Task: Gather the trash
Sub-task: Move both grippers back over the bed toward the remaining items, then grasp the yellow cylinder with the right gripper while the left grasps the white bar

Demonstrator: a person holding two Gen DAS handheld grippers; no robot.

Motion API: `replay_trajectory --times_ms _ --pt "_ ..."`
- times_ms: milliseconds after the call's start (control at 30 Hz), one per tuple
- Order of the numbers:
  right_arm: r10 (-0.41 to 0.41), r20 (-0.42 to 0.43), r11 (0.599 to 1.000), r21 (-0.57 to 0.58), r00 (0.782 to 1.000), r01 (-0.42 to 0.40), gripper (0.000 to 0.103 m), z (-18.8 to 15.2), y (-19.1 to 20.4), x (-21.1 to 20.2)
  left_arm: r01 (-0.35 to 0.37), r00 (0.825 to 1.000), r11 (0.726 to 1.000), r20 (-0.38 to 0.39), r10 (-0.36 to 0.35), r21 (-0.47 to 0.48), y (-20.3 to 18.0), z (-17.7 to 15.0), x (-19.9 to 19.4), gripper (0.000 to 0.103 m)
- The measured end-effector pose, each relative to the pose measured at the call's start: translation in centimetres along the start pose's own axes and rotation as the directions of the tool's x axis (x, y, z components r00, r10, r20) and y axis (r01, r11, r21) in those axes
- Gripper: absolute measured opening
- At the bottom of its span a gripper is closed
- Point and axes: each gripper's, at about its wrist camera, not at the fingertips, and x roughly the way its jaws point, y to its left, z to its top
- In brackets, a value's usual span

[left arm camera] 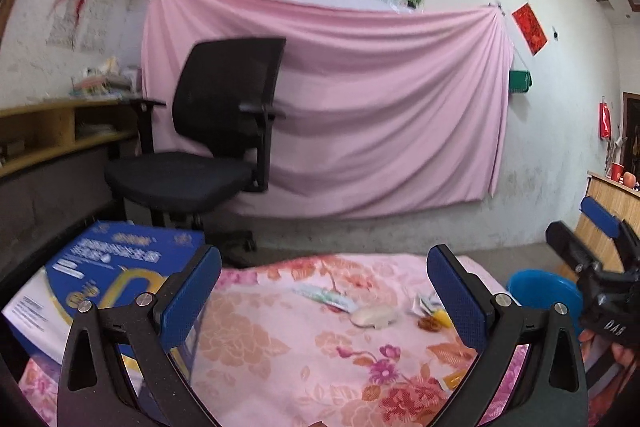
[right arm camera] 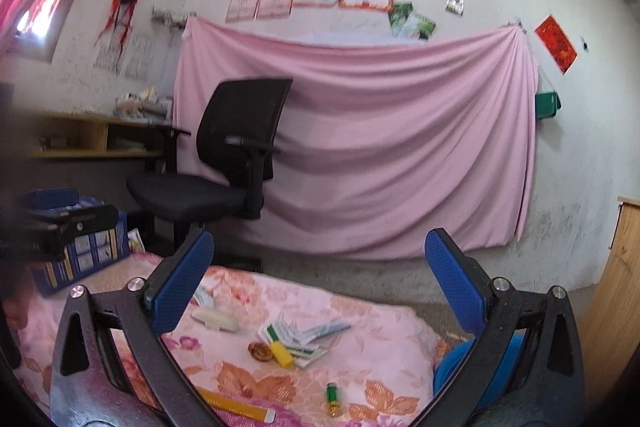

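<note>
The left hand-held gripper [left arm camera: 324, 291] is hanging above a table spread with a pink floral cloth [left arm camera: 280, 347], its blue-padded jaws standing wide apart and gripping nothing. The right hand-held gripper [right arm camera: 320, 279] is hovering the same way, jaws spread wide and empty, touching nothing.

In the right wrist view the trash is lying on the cloth between and below the fingertips: a white crumpled wrapper [right arm camera: 214, 319] at about 9 o'clock from the middle of the heap, just beside the left finger pad; a pile of green-and-white paper packets [right arm camera: 304, 337] in the middle; a yellow piece [right arm camera: 281, 353] and a brown scrap [right arm camera: 260, 351] touching at its 7 o'clock edge. A small green battery [right arm camera: 332, 397] is lying apart at 6 o'clock, and a yellow strip [right arm camera: 240, 407] at 7 o'clock near the bottom edge.

A blue bin [right arm camera: 452, 367] is sitting beside the table at 4 o'clock, partly hidden behind the right finger. In the left wrist view a blue box [left arm camera: 112, 267] is resting at 9 o'clock.
</note>
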Motion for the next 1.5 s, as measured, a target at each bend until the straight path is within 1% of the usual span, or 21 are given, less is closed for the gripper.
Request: replay_trajectory --times_ms 133,200,333,400,533,600,667,767,800,867,900,967,1033,1100,1200,1267,1300,1333,1367,1467,1500 --pt "0.01 -0.099 1.0 0.03 0.995 -0.007 0.103 -1.0 -0.6 1.9 0.006 0.997 1.0 -0.079 -0.007 -0.022 0.3 -0.1 1.6 0.101" --pt "0.026 -0.142 0.998 0.058 0.99 -0.018 0.103 -1.4 -1.1 2.8 0.004 0.992 1.0 -0.129 -0.007 -0.027 0.3 -0.3 2.7 0.101" --pt "0.06 -0.246 0.99 0.137 0.967 -0.027 0.103 -2.6 -2.5 4.8 0.011 0.977 0.999 -0.215 -0.018 -0.035 0.1 -1.0 4.6 0.101" --pt "0.067 -0.302 0.984 0.177 0.951 -0.014 0.103 -3.3 -3.2 5.8 0.03 0.96 0.999 -0.278 -0.04 -0.04 0.0 -1.4 5.9 0.1" --pt "0.105 -0.376 0.972 0.236 0.921 -0.015 0.103 -4.3 -4.2 7.3 0.059 0.915 0.996 -0.394 -0.083 -0.074 0.2 -2.3 8.6 0.097" --pt "0.123 -0.401 0.967 0.255 0.908 -0.019 0.102 -4.6 -4.4 7.7 0.067 0.89 0.992 -0.443 -0.107 -0.104 0.5 -3.0 9.8 0.085" --pt "0.16 -0.431 0.96 0.276 0.888 -0.039 0.098 -5.1 -4.6 8.4 0.074 0.869 0.989 -0.478 -0.127 -0.127 0.6 -3.4 10.6 0.078" --pt "0.209 -0.469 0.95 0.305 0.858 -0.065 0.093 -5.6 -4.7 9.4 0.113 0.832 0.978 -0.522 -0.19 -0.176 0.7 -3.9 11.9 0.063" --pt "0.223 -0.485 0.946 0.317 0.845 -0.068 0.091 -5.9 -4.8 9.8 0.126 0.821 0.974 -0.532 -0.208 -0.186 0.7 -4.0 12.4 0.06" --pt "0.263 -0.513 0.932 0.354 0.817 -0.078 0.082 -6.4 -5.2 10.5 0.139 0.816 0.973 -0.535 -0.218 -0.184 0.5 -3.9 12.9 0.058" --pt "0.276 -0.521 0.927 0.366 0.808 -0.08 0.079 -6.6 -5.3 10.7 0.142 0.816 0.973 -0.535 -0.218 -0.181 0.3 -3.9 13.1 0.053" --pt "0.292 -0.54 0.92 0.385 0.789 -0.077 0.07 -7.0 -5.5 11.2 0.153 0.812 0.974 -0.541 -0.22 -0.167 0.0 -3.8 13.6 0.046" --pt "0.313 -0.55 0.916 0.39 0.774 -0.094 0.065 -7.2 -5.3 11.4 0.166 0.807 0.975 -0.547 -0.22 -0.147 -0.5 -3.9 14.2 0.044" --pt "0.328 -0.556 0.917 0.38 0.763 -0.117 0.064 -7.2 -4.7 11.6 0.187 0.793 0.973 -0.565 -0.23 -0.134 -1.0 -4.2 14.9 0.037" --pt "0.346 -0.569 0.919 0.365 0.746 -0.148 0.063 -7.3 -4.0 11.8 0.194 0.78 0.971 -0.578 -0.241 -0.143 -0.8 -4.4 16.0 0.037" --pt "0.362 -0.592 0.917 0.364 0.721 -0.162 0.063 -7.6 -3.6 12.3 0.193 0.775 0.969 -0.581 -0.247 -0.155 -0.6 -4.6 16.5 0.037" --pt "0.366 -0.61 0.917 0.365 0.703 -0.161 0.063 -7.9 -3.4 12.7 0.187 0.774 0.97 -0.584 -0.244 -0.156 -0.6 -4.7 16.7 0.037" --pt "0.373 -0.628 0.916 0.368 0.683 -0.162 0.062 -8.2 -3.3 13.1 0.182 0.772 0.971 -0.588 -0.24 -0.157 -0.6 -4.8 17.0 0.037" --pt "0.383 -0.649 0.913 0.374 0.658 -0.163 0.061 -8.6 -3.1 13.6 0.184 0.77 0.97 -0.59 -0.243 -0.159 -0.6 -4.7 17.0 0.037" --pt "0.408 -0.678 0.904 0.391 0.612 -0.17 0.057 -9.5 -2.9 14.3 0.202 0.761 0.966 -0.594 -0.26 -0.163 -0.7 -4.8 17.4 0.037" --pt "0.41 -0.682 0.904 0.393 0.606 -0.17 0.056 -9.6 -2.8 14.3 0.212 0.755 0.964 -0.599 -0.267 -0.163 -0.8 -4.9 17.5 0.037"
